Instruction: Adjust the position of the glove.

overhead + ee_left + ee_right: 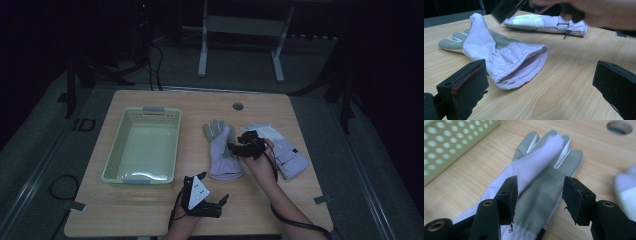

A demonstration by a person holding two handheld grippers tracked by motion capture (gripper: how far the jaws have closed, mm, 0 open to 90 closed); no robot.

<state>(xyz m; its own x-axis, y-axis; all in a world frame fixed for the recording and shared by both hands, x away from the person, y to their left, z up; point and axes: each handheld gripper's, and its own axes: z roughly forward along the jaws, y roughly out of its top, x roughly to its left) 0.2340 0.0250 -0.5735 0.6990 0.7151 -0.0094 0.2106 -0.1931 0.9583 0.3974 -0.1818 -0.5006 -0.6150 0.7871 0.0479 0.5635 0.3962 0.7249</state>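
Note:
Two lilac-and-grey gloves lie on the wooden table. The left glove [221, 150] [499, 53] [541, 185] lies palm up, fingers pointing away, cuff open toward me. The right glove [282, 150] [544, 22] lies beside it. My right gripper [239, 145] [538, 195] hovers just above the left glove's palm, jaws apart, nothing pressed between them. My left gripper [222, 200] [536, 85] rests near the table's front edge, wide open and empty, aimed at the left glove's cuff.
A pale yellow perforated basket [115, 152] [451, 147], with nothing in it, stands on the left half of the table. A round cable hole [238, 106] [619, 127] sits near the far edge. A white frame stand [240, 37] is on the floor beyond.

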